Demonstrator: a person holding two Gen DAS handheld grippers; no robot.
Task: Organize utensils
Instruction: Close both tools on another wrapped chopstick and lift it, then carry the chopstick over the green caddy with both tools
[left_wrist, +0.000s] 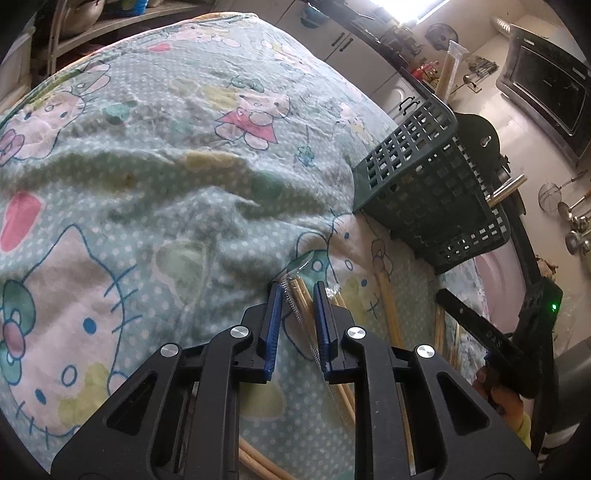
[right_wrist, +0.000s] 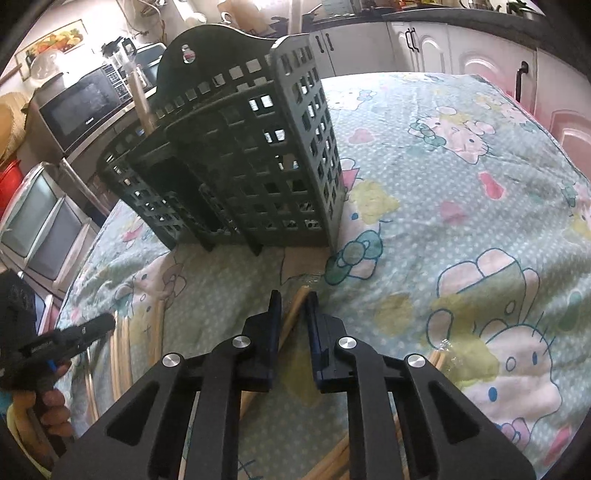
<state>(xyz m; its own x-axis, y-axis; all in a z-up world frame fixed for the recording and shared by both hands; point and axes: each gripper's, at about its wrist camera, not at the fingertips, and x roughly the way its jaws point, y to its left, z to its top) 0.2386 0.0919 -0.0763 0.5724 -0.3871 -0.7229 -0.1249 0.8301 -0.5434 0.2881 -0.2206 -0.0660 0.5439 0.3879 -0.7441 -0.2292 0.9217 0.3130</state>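
Cartoon-cat print cloth (left_wrist: 147, 184) covers the table. Left wrist view: left gripper (left_wrist: 298, 291) pinches cellophane-wrapped bamboo chopsticks (left_wrist: 295, 295), probably light, stiff, slippery. Right wrist view: right gripper (right_wrist: 292, 301) narrowed around another bamboo pair (right_wrist: 295, 306) before the dark green lattice plastic utensil holder (right_wrist: 243, 155).

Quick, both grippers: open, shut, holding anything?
Left gripper: shut on a wrapped chopstick pack.
Right gripper: shut on chopsticks. Its jaws have just been closing.
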